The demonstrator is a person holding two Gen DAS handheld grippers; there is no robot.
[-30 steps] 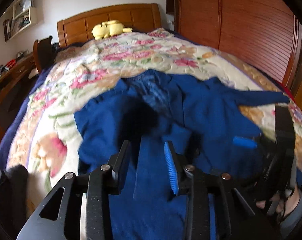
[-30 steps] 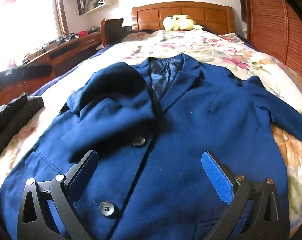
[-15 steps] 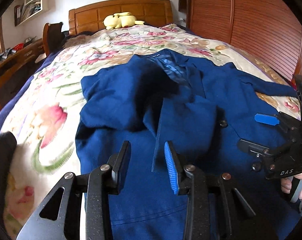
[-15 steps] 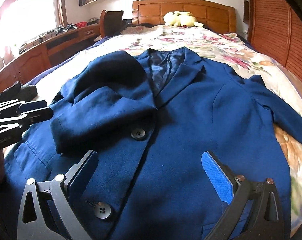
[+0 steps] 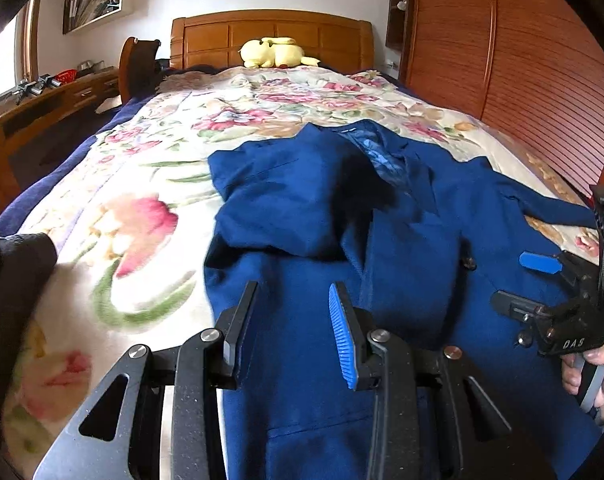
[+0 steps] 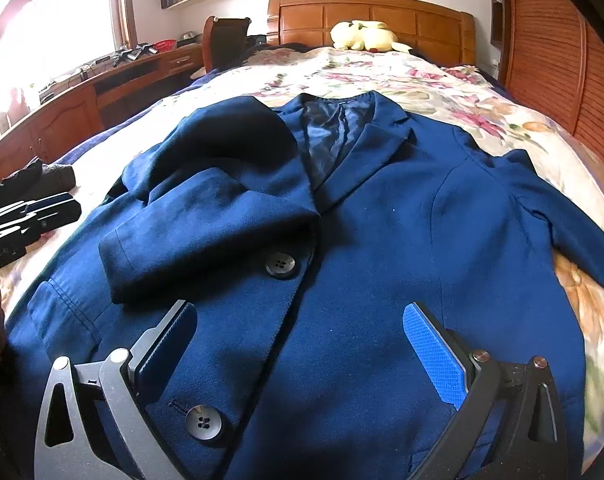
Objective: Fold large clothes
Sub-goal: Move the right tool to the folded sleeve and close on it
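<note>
A blue blazer [image 6: 381, 240] lies face up on the floral bedspread [image 5: 142, 216]; it also shows in the left wrist view [image 5: 413, 240]. Its left sleeve [image 6: 206, 240] is folded across the chest. Its right sleeve [image 6: 573, 232] lies stretched out to the right. My left gripper [image 5: 294, 328] is open and empty above the blazer's lower left part; it also shows in the right wrist view [image 6: 34, 220]. My right gripper [image 6: 302, 344] is wide open and empty above the blazer's lower front; it also shows in the left wrist view [image 5: 529, 284].
A yellow plush toy [image 6: 361, 36] lies by the wooden headboard [image 6: 381, 12]. A dark garment [image 6: 30, 180] lies on the bed's left edge. A wooden desk [image 6: 82, 100] stands to the left, and a slatted wooden wardrobe [image 5: 521, 60] to the right.
My left gripper has drawn back and left from over the folded sleeve, toward the blazer's lower left. The right gripper has barely moved. The sleeve rests folded on the chest.
</note>
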